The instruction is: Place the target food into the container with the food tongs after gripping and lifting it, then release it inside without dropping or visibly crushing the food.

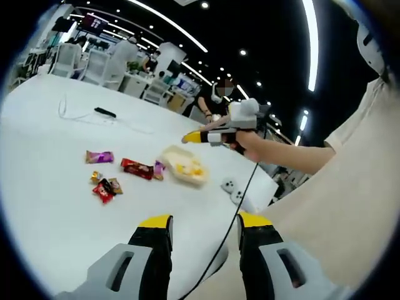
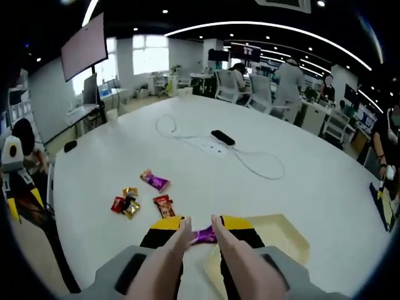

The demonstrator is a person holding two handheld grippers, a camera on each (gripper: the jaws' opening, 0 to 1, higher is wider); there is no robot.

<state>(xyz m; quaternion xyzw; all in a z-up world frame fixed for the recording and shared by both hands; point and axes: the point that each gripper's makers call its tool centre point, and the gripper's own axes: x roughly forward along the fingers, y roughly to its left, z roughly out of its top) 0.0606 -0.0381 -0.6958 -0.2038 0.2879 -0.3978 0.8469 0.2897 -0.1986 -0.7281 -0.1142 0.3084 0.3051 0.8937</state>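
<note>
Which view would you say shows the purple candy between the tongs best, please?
The right gripper view: the purple candy sits close, pinched between the tongs. In the left gripper view, a small purple bit beside the container may be it.

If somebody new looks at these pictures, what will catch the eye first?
First, the right gripper, whose beige tongs pinch a purple candy beside the pale container. Next, bright snack wrappers lie scattered on the big white table. The left gripper hangs open above that table.

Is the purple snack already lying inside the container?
No. The purple snack sits pinched between the tongs, beside the container.
</note>
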